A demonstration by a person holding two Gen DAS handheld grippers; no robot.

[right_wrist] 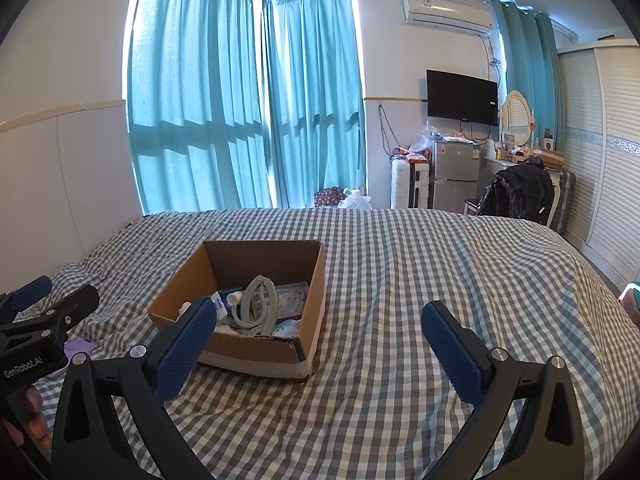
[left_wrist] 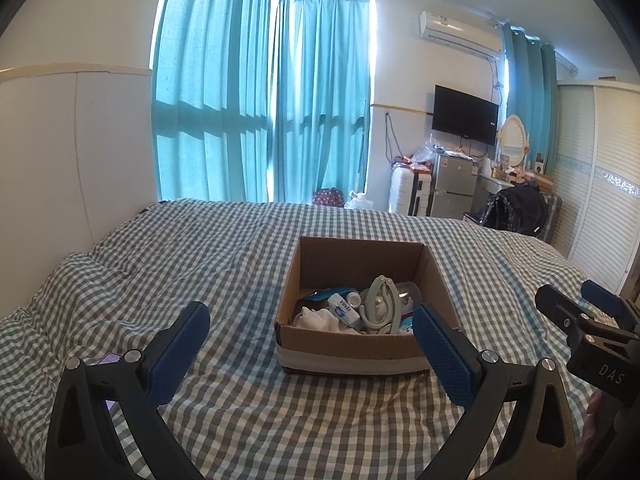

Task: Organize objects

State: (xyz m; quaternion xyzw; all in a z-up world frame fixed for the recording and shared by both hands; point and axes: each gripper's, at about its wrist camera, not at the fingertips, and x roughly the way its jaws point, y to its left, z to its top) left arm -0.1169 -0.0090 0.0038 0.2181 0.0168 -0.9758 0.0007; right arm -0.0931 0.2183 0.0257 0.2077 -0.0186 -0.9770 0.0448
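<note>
On bed: cardboard box (left_wrist: 352, 344) holding green folding hanger (left_wrist: 380, 306), tissue pack (left_wrist: 345, 309).
Left tool (left_wrist: 311, 330) and right tool (right_wrist: 320, 332) both spread wide, gripping nothing.

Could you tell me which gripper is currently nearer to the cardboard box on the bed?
Left. The left gripper is open and points straight at the cardboard box, just short of it; the right gripper is open over bare bedding to the box's right.

Brown box (left_wrist: 352, 344), grey-white checked bedspread (left_wrist: 200, 248), teal curtains (left_wrist: 260, 100), pale-green hanger (left_wrist: 380, 304).
</note>
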